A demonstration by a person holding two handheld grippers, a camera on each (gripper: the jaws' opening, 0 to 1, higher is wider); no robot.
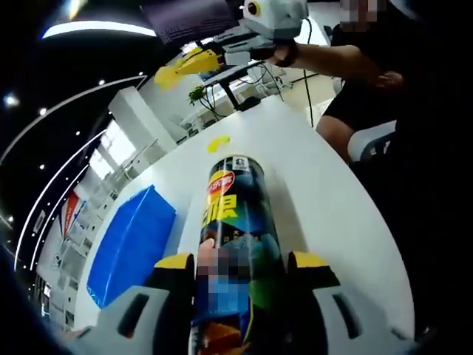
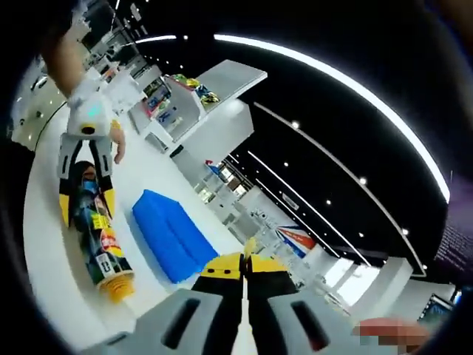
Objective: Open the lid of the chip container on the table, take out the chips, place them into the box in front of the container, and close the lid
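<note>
Right now the left tongs (image 1: 240, 270) are clamped around the lower body of the tall dark cylindrical chip container (image 1: 236, 237), its printed cardboard tube lying on its side on the white round desk (image 1: 325, 185). In the right gripper view the same tube (image 2: 100, 229) lies gripped by the left tongs (image 2: 86, 200) with its yellow plastic lid (image 2: 120, 285) pointing away from them, apparently still on the mouth. The right tongs (image 2: 244, 270) have their yellow-tipped jaws pressed together with nothing between them, raised well clear of the tube; in the left gripper view they hang (image 1: 166, 74) above the far edge of the desk, held by a person's hand (image 1: 284, 52). A blue rectangular box (image 2: 171, 233) sits just beside the container, and a small yellow mark or scrap (image 1: 218, 143) lies beyond the tube's far end; what it is cannot be made out. The main risk, as I judge it, lies in prising the lid off a tube that lies flat: if the lid comes away suddenly, chips may slide out onto the desk rather than into the box. A smooth round tube may also roll or twist in a grip set so far from the lid, so a pull by the right tongs could drag the whole container toward the desk edge. Squeezing harder to prevent that could dent the cardboard and crush the chips within.
</note>
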